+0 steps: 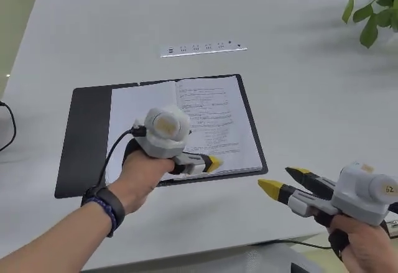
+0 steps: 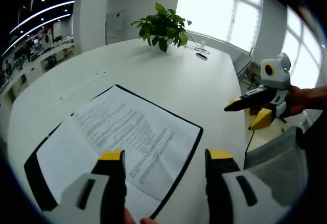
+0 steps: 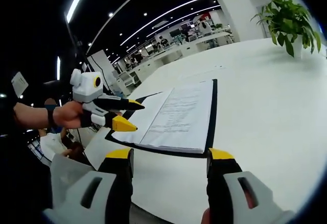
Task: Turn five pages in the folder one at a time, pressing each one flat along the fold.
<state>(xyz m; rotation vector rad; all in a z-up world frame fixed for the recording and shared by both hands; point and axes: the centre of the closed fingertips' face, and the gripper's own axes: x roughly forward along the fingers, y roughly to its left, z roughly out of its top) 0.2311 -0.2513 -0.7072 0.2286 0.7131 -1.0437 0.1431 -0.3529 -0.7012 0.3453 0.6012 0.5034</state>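
White table point(image 1: 298, 99) carries the black folder point(image 1: 87, 142), which lies open in the head view with a printed page point(image 1: 214, 114) on its right side. The left gripper point(image 1: 210, 163) hangs over the lower edge of that page. The right gripper point(image 1: 283, 180) hovers off the folder, above bare table near the front edge, its jaws parted and holding nothing.

In the left gripper view the jaws stand wide apart and empty, one over the page, the other past the folder's edge.

In the right gripper view the folder lies ahead, well clear of the spread jaws.

No sheet is lifted, so this looks like the start of a turn. The next move likely calls for catching a single sheet by its edge, swinging it over, then pressing along the fold.
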